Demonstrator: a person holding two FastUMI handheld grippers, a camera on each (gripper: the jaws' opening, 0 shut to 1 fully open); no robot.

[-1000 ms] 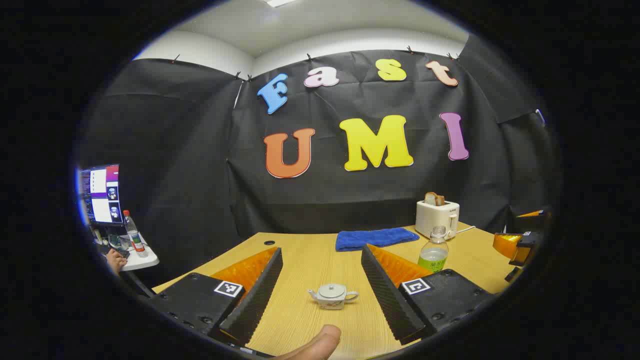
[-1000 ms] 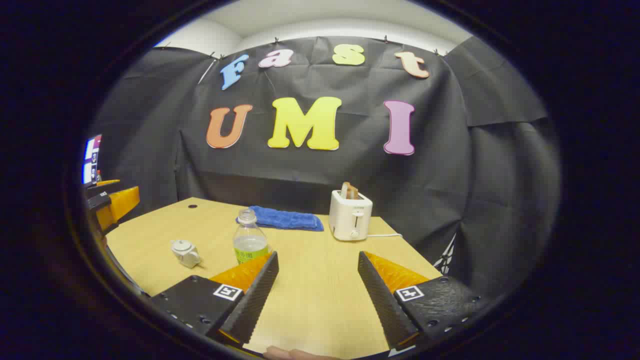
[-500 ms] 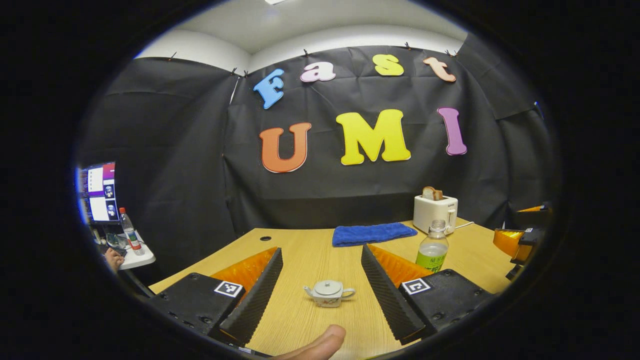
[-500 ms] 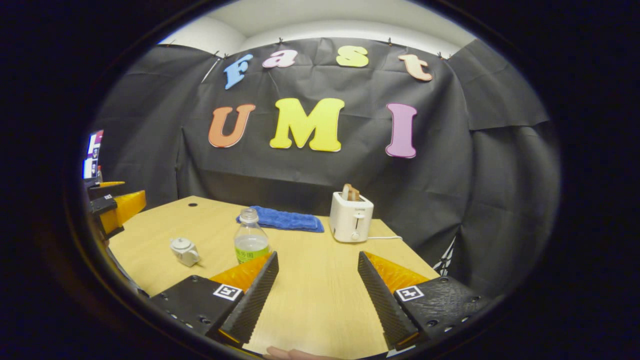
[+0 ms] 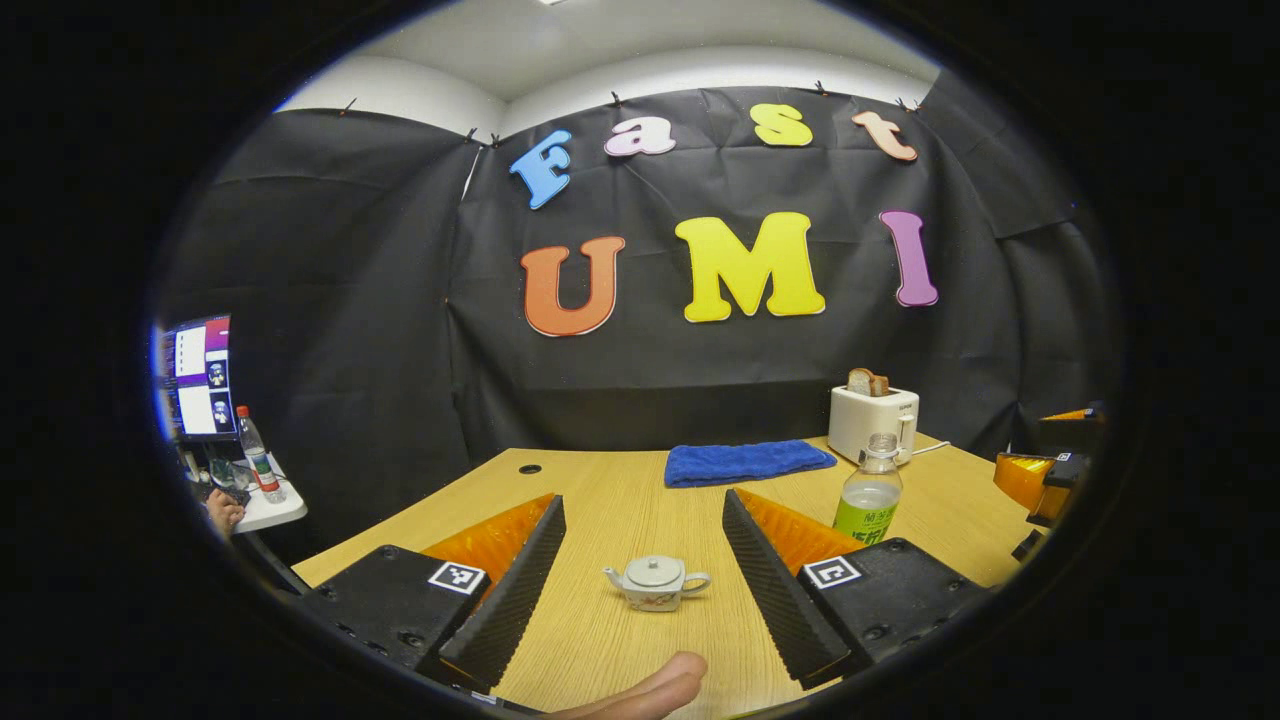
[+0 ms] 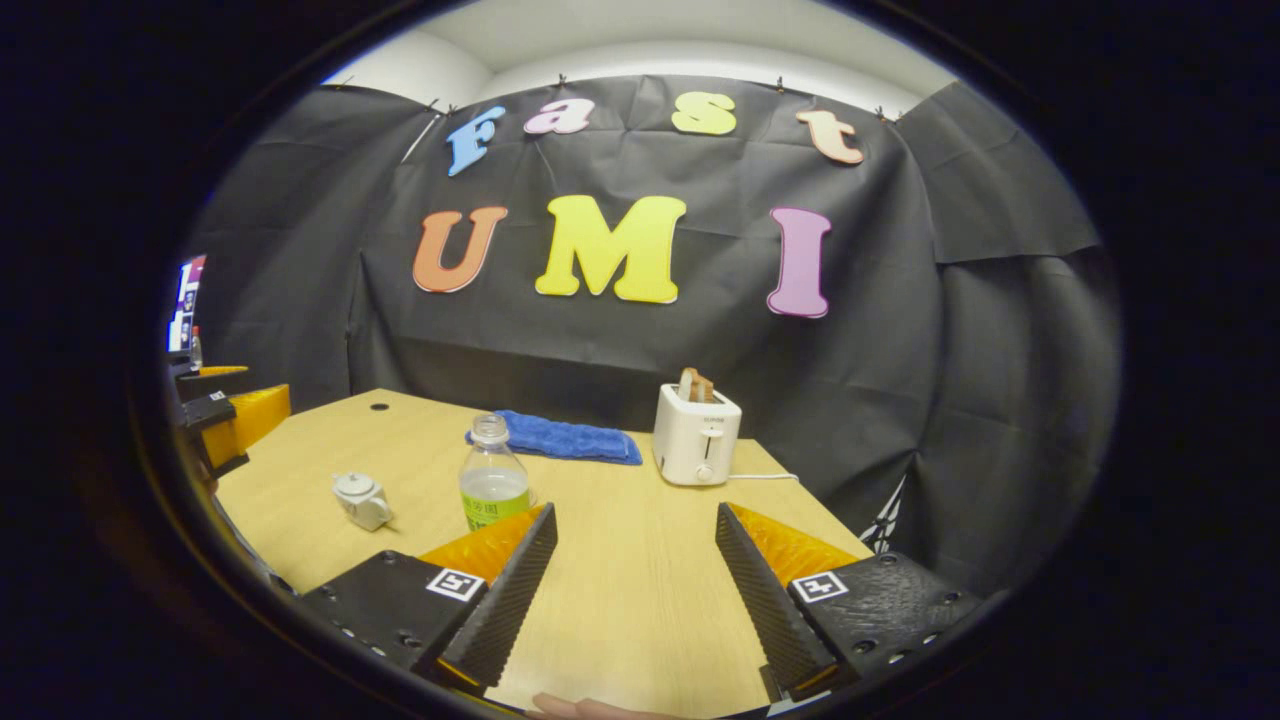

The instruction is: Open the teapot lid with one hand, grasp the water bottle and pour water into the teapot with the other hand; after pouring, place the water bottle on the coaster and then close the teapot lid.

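White ceramic teapot point(image 5: 655, 583), lid on, sits at twelve o'clock between the spread, empty left gripper point(image 5: 640, 560). The clear plastic water bottle point(image 6: 492, 487) stands untouched at ten o'clock of the spread, empty right gripper point(image 6: 635, 570); nothing is done yet.

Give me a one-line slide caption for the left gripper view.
Open left gripper faces a lidded teapot on the wooden table, water bottle standing nearby.

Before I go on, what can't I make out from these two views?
- Coaster: not identifiable in either view.
- Water bottle: its base sits behind the left gripper in the left gripper view, and behind the right gripper in the right gripper view.
- Teapot: too small to judge how the lid seats.
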